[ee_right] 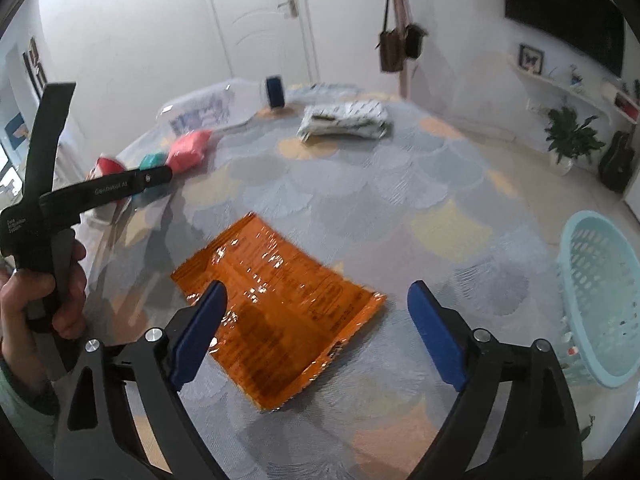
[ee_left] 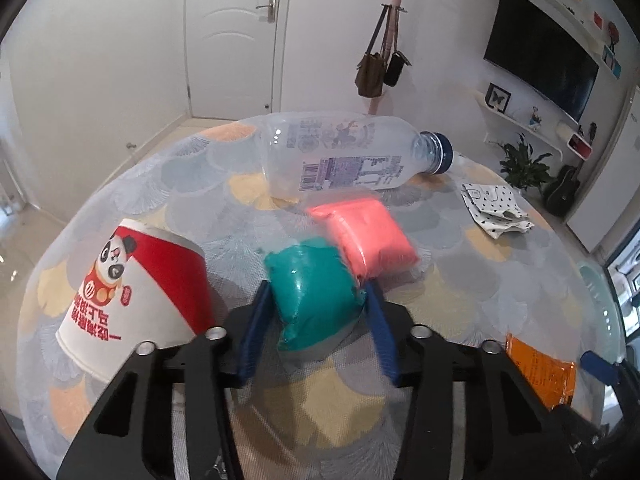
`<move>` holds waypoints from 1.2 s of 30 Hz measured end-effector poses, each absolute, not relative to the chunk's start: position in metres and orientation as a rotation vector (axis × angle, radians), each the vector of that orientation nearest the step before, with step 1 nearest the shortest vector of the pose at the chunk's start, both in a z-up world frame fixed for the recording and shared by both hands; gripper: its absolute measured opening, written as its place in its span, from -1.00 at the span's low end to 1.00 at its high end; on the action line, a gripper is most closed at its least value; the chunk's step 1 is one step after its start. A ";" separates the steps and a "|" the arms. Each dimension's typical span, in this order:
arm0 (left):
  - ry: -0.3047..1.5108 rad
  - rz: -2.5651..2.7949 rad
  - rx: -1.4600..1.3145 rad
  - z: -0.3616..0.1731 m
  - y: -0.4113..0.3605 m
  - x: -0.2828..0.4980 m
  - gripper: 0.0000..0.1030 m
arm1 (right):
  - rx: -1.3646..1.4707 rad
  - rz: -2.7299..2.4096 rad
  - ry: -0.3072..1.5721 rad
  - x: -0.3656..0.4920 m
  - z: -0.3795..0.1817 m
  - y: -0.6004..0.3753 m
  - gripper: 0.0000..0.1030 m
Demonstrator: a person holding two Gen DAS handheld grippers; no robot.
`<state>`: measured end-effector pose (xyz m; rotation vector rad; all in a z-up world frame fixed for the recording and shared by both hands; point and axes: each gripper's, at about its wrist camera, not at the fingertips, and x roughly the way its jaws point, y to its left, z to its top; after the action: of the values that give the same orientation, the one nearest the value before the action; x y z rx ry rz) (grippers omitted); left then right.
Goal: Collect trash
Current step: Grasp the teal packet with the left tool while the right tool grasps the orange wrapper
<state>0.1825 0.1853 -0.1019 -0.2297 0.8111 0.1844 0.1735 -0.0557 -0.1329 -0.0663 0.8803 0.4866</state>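
- I work over a round table under a cloth of grey, blue and yellow fan shapes; white doors fill the upper centre of the left wrist view, a black wall screen its upper right, and brown bags hang from a pink pole.
- My left gripper, at lower centre of that view, has its blue pads pressed on a teal plastic pouch, squeezing its sides.
- Touching the pouch, just above it to the right, lies a pink plastic pouch; above both, a clear plastic bottle with a dark blue cap lies on its side.
- At left stands an upturned red-and-white paper cup with a panda print.
- My right gripper hangs wide apart, holding nothing, over a flat orange foil wrapper.
- A pale blue slotted plastic basket sits at the right edge; its contents I cannot tell.
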 end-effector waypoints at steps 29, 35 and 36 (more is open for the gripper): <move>0.645 0.055 -0.313 -0.083 0.193 0.155 -0.20 | -0.270 0.533 0.911 0.164 -0.140 -0.015 0.74; 0.642 0.052 -0.299 -0.082 0.190 0.155 -0.20 | -0.252 0.516 0.879 0.161 -0.135 -0.015 -0.03; 0.640 0.053 -0.297 -0.082 0.189 0.154 -0.20 | -0.247 0.509 0.874 0.162 -0.134 -0.016 -0.15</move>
<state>0.1544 0.1894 -0.0818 -0.2970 0.6398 0.0528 0.1619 -0.0159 -0.1338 -0.2469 0.8739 0.5087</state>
